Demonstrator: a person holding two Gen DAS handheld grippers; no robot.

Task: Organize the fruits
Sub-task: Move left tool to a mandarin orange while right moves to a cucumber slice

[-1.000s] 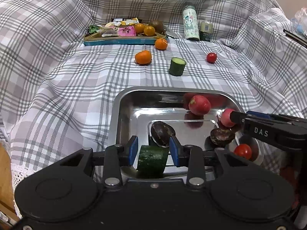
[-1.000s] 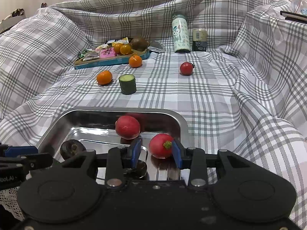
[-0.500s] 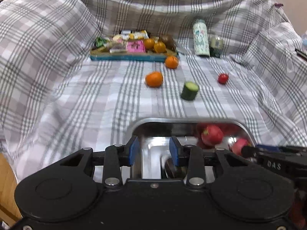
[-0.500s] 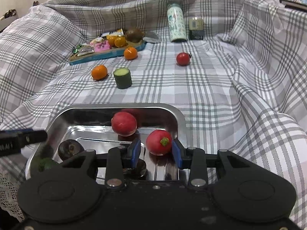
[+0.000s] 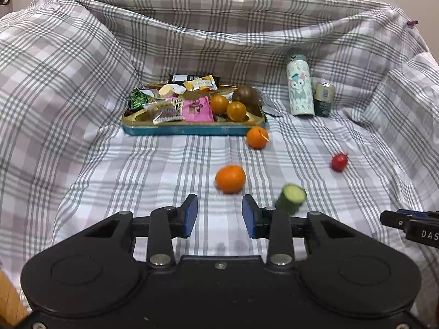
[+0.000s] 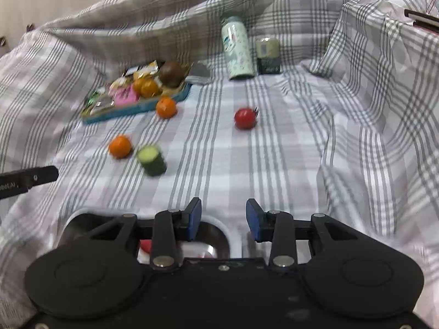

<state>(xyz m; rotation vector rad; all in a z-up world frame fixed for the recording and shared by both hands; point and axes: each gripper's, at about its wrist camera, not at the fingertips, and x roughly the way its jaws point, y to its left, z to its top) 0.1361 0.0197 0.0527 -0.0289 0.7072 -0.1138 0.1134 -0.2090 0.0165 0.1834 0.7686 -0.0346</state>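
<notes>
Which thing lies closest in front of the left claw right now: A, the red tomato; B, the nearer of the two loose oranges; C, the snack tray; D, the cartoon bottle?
B: in the left wrist view the nearer orange sits just beyond the open, empty left claw, while the red tomato, snack tray and cartoon bottle lie farther back.

Grey-and-white plaid cloth [image 5: 137, 170]; teal-rimmed tray [image 5: 192, 130]; orange tangerine [image 5: 230, 178]; green cucumber piece [image 5: 290, 198]; red tomato [image 5: 339, 161] far right.
</notes>
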